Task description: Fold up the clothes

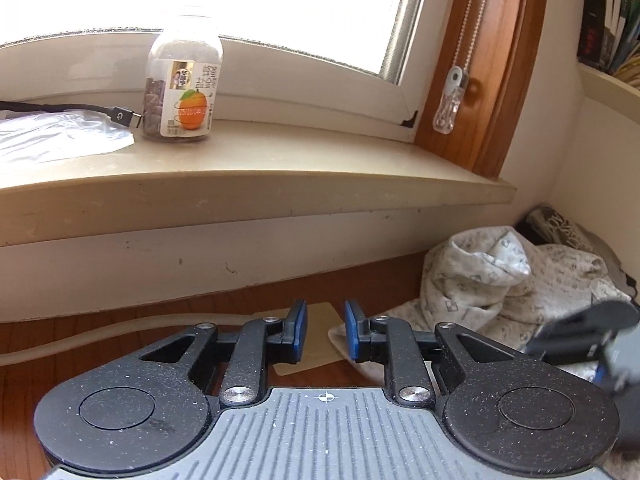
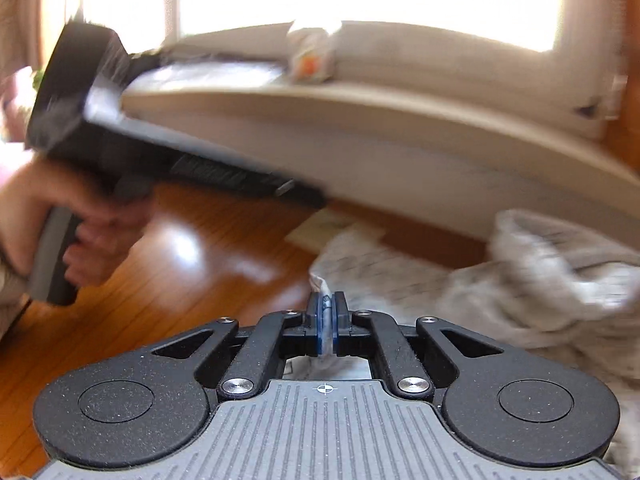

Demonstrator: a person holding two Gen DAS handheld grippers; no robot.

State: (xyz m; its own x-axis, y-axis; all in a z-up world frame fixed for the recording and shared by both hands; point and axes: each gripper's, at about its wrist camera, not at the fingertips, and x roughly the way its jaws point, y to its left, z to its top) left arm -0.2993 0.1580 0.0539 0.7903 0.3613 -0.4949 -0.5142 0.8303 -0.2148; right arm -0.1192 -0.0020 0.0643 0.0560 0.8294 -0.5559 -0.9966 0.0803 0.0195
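A white garment with a small grey print [image 1: 500,280] lies crumpled on the wooden table [image 1: 100,364] against the wall below the window sill. My left gripper [image 1: 326,330] is open by a narrow gap, with nothing between its blue pads; the garment's near edge lies just beyond its right finger. My right gripper [image 2: 327,316] is shut on a pinched fold of the garment's [image 2: 520,280] near edge. In the left wrist view the right gripper shows only as a blurred dark shape at the right edge. A hand [image 2: 80,220] holds the left tool's handle in the right wrist view.
A tan card [image 1: 316,344] lies on the table under the left fingers. On the window sill [image 1: 280,176] stand a clear jar with an orange label [image 1: 182,80], a black cable [image 1: 120,114] and a plastic bag [image 1: 52,136]. A dark printed item [image 1: 560,228] fills the corner.
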